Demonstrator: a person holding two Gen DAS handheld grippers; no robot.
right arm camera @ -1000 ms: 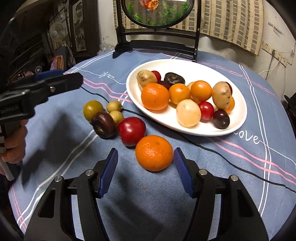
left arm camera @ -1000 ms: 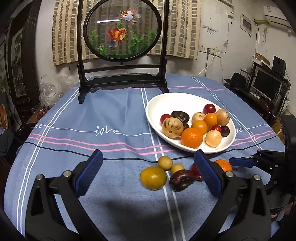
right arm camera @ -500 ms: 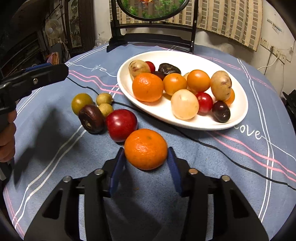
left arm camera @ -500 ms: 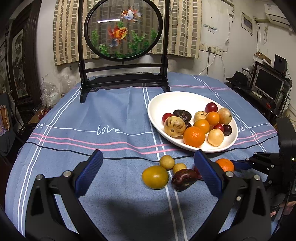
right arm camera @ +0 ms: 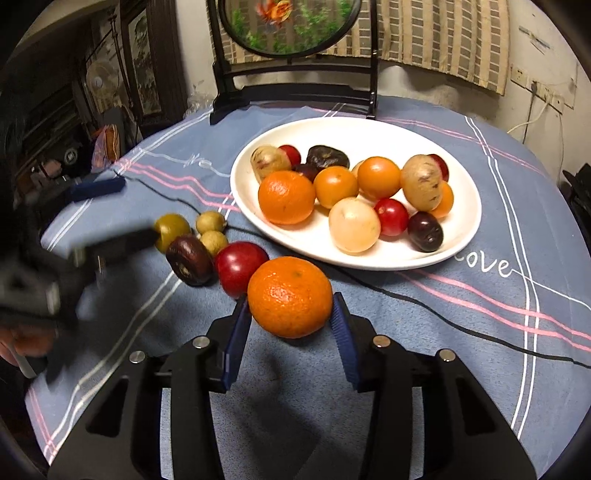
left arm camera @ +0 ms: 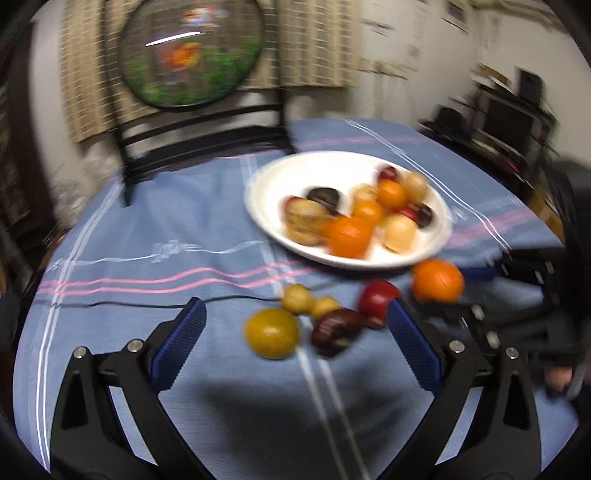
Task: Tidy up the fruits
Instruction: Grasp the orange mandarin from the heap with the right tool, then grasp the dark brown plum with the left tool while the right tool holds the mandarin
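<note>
wall: pale, striped curtain (right arm camera: pixel 424 33); furniture: round goldfish screen (right arm camera: pixel 291 26); dark cabinet (right arm camera: pixel 147 70) left

Spread left claw (left arm camera: pixel 293 341) above yellow fruit (left arm camera: pixel 272 333)

Orange mandarin (right arm camera: pixel 290 297) — white plate (right arm camera: pixel 469 236) — blue pink-striped tablecloth (right arm camera: pixel 480 332)

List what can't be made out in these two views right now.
- Left wrist view: motion blur smears everything; the kinds of fruit on the white plate can't be told.
- Right wrist view: the orange hides part of the red fruit behind it, and whether the right gripper pads touch it.
- Right wrist view: the left gripper is blurred.
</note>
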